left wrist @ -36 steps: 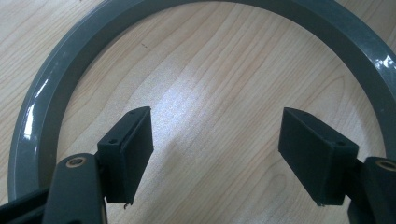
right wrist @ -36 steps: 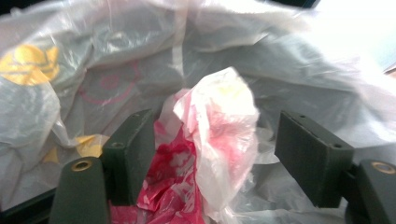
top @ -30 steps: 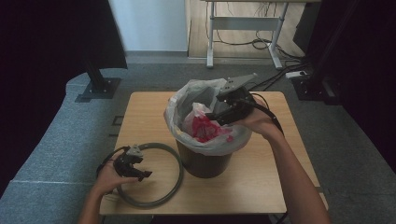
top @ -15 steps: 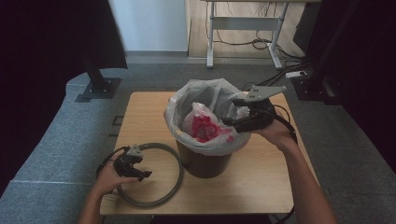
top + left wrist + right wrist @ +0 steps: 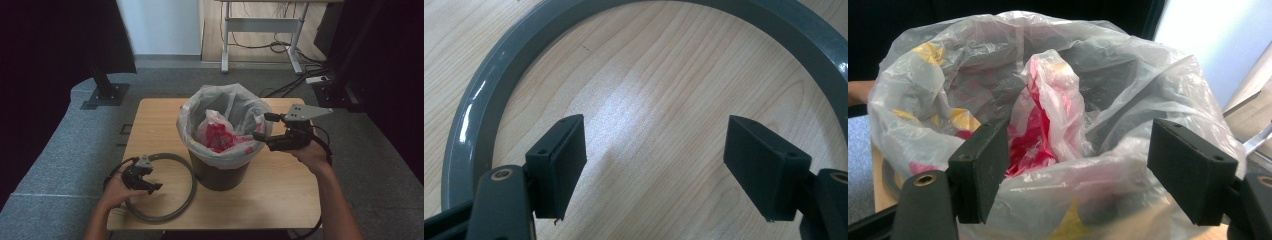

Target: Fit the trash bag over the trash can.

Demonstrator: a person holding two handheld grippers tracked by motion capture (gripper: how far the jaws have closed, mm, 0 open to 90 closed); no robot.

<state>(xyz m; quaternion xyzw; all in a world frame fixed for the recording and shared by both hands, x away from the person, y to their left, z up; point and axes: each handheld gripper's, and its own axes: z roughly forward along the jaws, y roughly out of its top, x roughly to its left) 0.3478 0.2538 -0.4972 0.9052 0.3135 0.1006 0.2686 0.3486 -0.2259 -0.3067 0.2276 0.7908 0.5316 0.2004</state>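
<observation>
The bin (image 5: pixel 220 170) with its liner bag (image 5: pixel 200 120) stands mid-counter (image 5: pixel 155 125), blocking the straight path between both sides. The grey ring (image 5: pixel 185 197) lies flat front-left. Bare counter stays passable behind and right of the bin.

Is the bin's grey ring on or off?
Off. The grey ring lies flat on the table beside the bin; the clear liner drapes loose over the rim, unclamped.
</observation>
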